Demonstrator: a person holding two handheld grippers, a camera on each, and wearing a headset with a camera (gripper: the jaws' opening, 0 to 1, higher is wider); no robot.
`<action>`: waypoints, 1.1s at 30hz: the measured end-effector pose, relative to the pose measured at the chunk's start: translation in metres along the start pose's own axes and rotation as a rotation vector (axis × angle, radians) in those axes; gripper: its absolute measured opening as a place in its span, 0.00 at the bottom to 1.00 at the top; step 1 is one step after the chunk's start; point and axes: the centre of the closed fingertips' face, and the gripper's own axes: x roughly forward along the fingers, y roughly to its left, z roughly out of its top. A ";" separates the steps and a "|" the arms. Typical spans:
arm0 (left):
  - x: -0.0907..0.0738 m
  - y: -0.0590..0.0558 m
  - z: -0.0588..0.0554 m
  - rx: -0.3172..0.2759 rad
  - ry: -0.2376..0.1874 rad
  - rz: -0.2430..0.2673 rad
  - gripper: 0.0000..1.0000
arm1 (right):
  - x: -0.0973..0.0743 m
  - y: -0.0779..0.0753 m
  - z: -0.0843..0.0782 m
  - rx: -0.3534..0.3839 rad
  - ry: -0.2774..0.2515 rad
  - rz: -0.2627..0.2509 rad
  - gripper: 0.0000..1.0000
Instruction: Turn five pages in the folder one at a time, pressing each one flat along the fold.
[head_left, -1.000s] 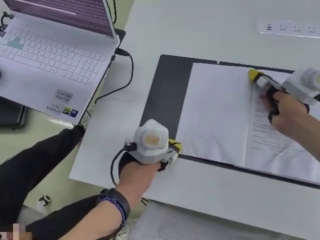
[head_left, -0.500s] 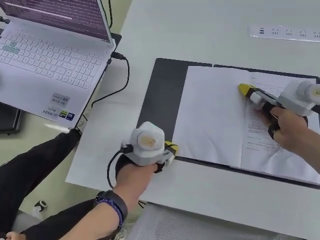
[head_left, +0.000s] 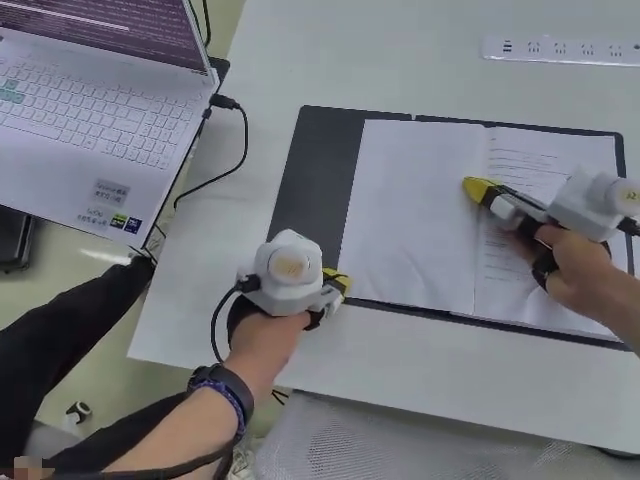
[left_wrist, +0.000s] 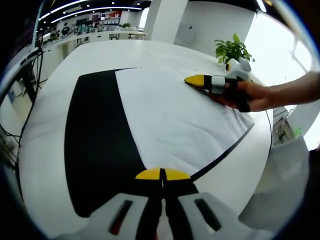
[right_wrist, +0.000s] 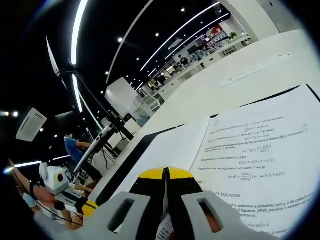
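We hold the left tongs (head_left: 335, 287), tips together, at the near edge of the open folder (head_left: 318, 180) lying flat on the white bench (head_left: 400, 60), while our right tongs (head_left: 474, 187), also pressed together, rest their yellow tips on the left-hand page (head_left: 415, 220) just beside the fold.

the black folder (head_left: 315, 190) lies open and flat on the white tabletop (head_left: 400, 50), a strip of its left cover bare. a blank white page (head_left: 415, 215) lies left of the fold (head_left: 482, 235); the right page (head_left: 545, 160) carries printed text.
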 end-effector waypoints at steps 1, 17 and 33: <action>0.000 0.000 0.000 0.001 0.001 0.000 0.00 | -0.001 0.001 -0.001 0.006 -0.005 0.002 0.00; -0.004 -0.001 -0.001 0.012 -0.003 0.010 0.00 | -0.019 0.015 -0.016 0.033 -0.016 0.017 0.00; -0.005 -0.001 -0.001 -0.001 -0.008 -0.001 0.00 | -0.040 0.036 -0.042 0.024 0.030 0.042 0.00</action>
